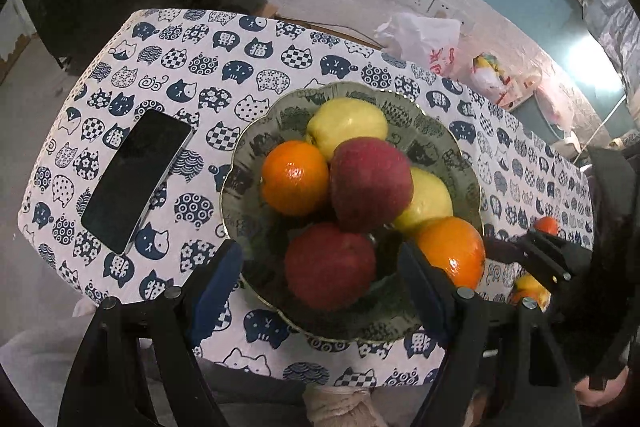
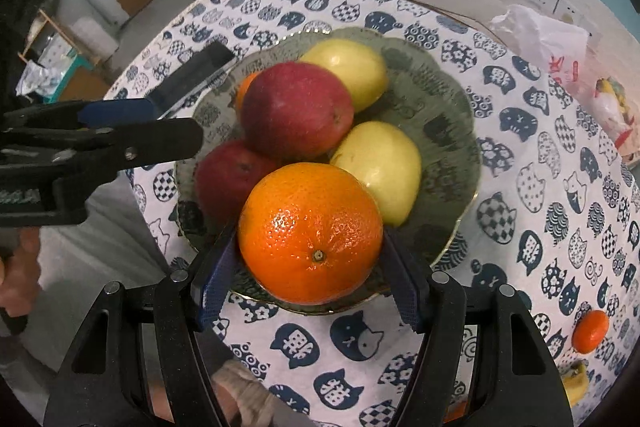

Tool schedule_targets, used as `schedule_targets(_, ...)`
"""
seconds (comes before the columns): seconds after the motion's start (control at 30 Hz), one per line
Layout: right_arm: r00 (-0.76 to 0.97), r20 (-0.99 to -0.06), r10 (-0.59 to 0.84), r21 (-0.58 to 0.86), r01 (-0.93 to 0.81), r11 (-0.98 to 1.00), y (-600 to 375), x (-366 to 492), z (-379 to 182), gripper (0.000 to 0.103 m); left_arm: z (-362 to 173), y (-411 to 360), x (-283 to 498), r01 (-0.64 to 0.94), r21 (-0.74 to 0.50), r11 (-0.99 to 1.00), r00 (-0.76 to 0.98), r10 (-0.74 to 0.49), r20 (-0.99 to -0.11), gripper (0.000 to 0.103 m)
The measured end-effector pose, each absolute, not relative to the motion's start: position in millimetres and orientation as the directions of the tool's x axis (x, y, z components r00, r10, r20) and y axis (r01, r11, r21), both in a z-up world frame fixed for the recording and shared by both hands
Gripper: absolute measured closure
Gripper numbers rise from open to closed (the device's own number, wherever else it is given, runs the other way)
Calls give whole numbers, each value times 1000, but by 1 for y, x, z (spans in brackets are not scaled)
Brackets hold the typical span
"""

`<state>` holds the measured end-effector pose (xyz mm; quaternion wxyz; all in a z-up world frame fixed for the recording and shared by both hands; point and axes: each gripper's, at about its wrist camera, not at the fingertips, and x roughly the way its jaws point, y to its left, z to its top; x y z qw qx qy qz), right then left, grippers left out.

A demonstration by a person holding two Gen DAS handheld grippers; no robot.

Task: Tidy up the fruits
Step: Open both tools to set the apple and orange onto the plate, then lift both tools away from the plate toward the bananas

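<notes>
Fingers of the right gripper (image 2: pixel 310 267) clamp an orange (image 2: pixel 310 233) over the bowl (image 2: pixel 448 131) — heaped with apples — near the worktop's (image 2: pixel 520 155) front edge; the left gripper (image 1: pixel 320 291) hovers wide, empty, a phone (image 1: pixel 136 179) lying leftward.

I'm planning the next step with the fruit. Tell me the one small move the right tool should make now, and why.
Probably lower the right tool a little and open it, setting the orange into the bowl. Its pads clamp the orange just above the near rim, beside the yellow apple and red apple. The left tool hovers open, holding nothing.
</notes>
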<state>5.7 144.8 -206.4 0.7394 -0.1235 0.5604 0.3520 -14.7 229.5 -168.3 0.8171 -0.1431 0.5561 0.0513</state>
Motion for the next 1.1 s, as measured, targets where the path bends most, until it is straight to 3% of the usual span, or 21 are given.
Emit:
schedule_targets(0.57, 189, -912, 365, 159, -656, 738, 136, 9, -185, 31, -168, 227, -31, -225, -144, 964, 358, -56, -932, 22)
schedule_targets(1.1, 283, -903, 325, 124, -551, 825, 49, 27, -148, 31, -153, 145, -13, -52, -125, 991, 348, -99, -932, 22)
